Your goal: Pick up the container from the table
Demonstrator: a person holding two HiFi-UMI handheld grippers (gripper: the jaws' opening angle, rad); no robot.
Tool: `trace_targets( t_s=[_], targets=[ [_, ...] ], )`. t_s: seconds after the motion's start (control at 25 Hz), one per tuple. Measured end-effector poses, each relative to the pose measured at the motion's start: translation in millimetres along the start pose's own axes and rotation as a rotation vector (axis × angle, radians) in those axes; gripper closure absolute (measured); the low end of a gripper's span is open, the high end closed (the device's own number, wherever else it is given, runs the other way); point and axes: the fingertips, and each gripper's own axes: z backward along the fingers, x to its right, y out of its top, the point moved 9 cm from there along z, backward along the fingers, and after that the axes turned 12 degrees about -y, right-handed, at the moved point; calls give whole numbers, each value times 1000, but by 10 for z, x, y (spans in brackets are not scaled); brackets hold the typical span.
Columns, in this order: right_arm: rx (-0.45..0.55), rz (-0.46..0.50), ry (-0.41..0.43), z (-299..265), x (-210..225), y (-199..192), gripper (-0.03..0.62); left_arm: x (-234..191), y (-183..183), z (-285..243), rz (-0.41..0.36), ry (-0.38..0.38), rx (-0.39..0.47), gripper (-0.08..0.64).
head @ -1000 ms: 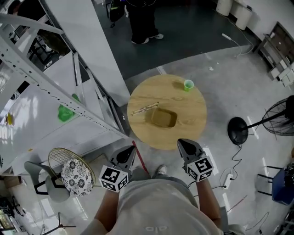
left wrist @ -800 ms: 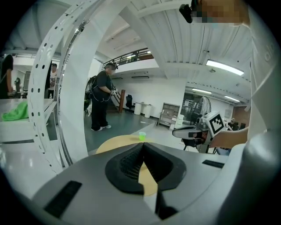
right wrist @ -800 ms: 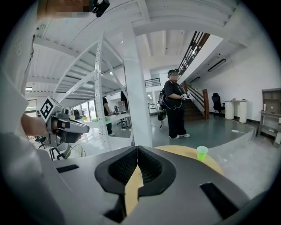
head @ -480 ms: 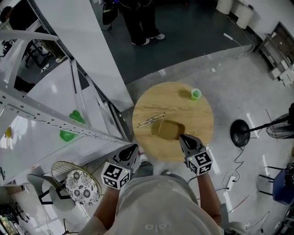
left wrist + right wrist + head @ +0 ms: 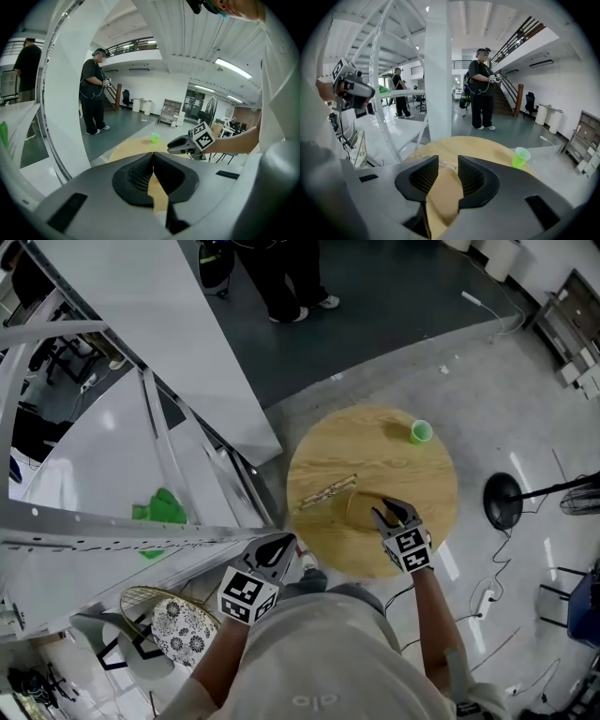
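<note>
A shallow tan container [image 5: 361, 512] lies on the round wooden table [image 5: 422, 488], its near side covered by my right gripper [image 5: 389, 513]. That gripper hovers over the container with its jaws opening. In the right gripper view the tan container [image 5: 442, 192] shows in the gap between the ribbed pads [image 5: 471, 178], and nothing is pressed. My left gripper [image 5: 281, 543] stays off the table's near left edge, shut and empty, with its tips meeting in the left gripper view [image 5: 153, 157]. A green cup [image 5: 421, 431] stands at the table's far right.
A pair of thin sticks [image 5: 326, 491] lies left of the container. A white metal frame [image 5: 187, 446] slants close along the table's left. A black fan base [image 5: 502, 502] and cables sit on the floor at right. A person [image 5: 286, 277] stands beyond the table.
Both grippers have moved forward toward the table. The right one went from the table's near edge to over the container, and its jaws have parted. The left one stays shut.
</note>
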Motion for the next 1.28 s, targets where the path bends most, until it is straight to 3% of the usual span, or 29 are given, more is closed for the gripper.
trace_targets(
  t_s=[0.24, 0.44, 0.72, 0.84, 1.04, 1.28],
  targets=[
    [-140, 174, -30, -509, -17, -201, 373, -223, -38, -4, 5, -23, -19, 543],
    [-222, 303, -34, -848, -29, -397, 365, -321, -63, 17, 0, -39, -24, 543],
    [-296, 364, -12, -1139, -57, -571, 358, -411, -153, 92, 7, -37, -38, 543],
    [-305, 389, -24, -1175, -58, -604, 392, -425, -176, 109, 11, -34, -43, 543],
    [-298, 395, -42, -1130, 10, -541, 563, -410, -161, 83, 10, -32, -34, 543],
    [-255, 326, -41, -922, 77, -436, 568, -307, -125, -5, -3, -51, -35, 543]
  ],
)
